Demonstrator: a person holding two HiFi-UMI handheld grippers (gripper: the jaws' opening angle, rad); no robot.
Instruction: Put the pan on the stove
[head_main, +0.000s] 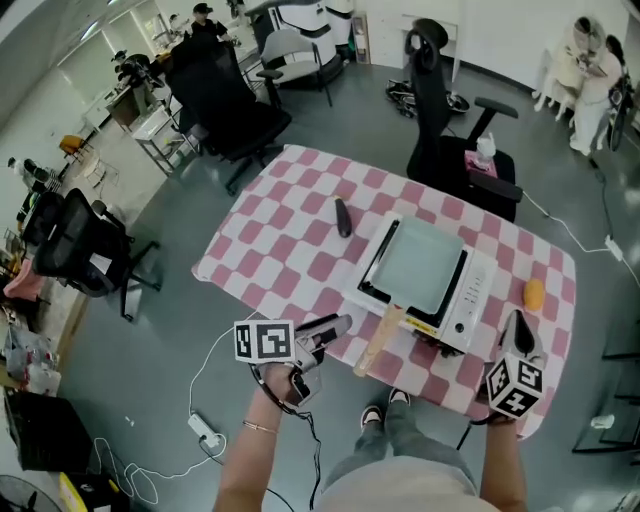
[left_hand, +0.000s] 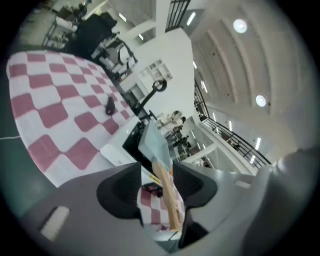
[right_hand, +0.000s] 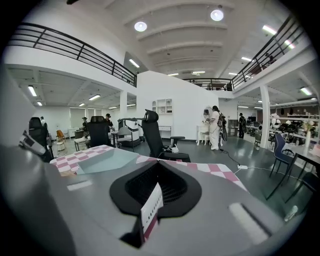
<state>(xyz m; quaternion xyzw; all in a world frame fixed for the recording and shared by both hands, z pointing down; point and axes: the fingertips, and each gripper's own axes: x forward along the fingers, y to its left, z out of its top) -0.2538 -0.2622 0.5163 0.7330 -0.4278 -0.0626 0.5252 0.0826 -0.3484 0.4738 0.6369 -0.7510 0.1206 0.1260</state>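
On the checked cloth (head_main: 290, 245) covering the table (head_main: 222, 268), the pan (head_main: 418, 264) is already seated on the stove (head_main: 472, 298), so the task is judged all but done and the remaining risks lie in the release. The left gripper (head_main: 338, 325) is held with its jaws wide apart and nothing clasped, the wooden handle (head_main: 378, 341) being seen through the gap just beyond the tips and untouched. Because that handle overhangs the stove's near edge, it could be clipped by a careless sideways pull-away, and the pan could be swung or slid across the slick top. The cloth could also be snagged and dragged, and the stove shifted with it. The right gripper (head_main: 516, 328), with its jaws drawn nearly together on nothing, is held low by the table's near right corner, where the cloth edge could be caught. A small dark object (head_main: 343, 217), elongated and matt, is seen to the left. The pan is rectangular and shallow, with a pale, smooth surface and a light, flat wooden handle. The stove is a white casing around glossy black glass. A small rounded orange object (head_main: 534, 293), likely to roll if nudged, lies to the right
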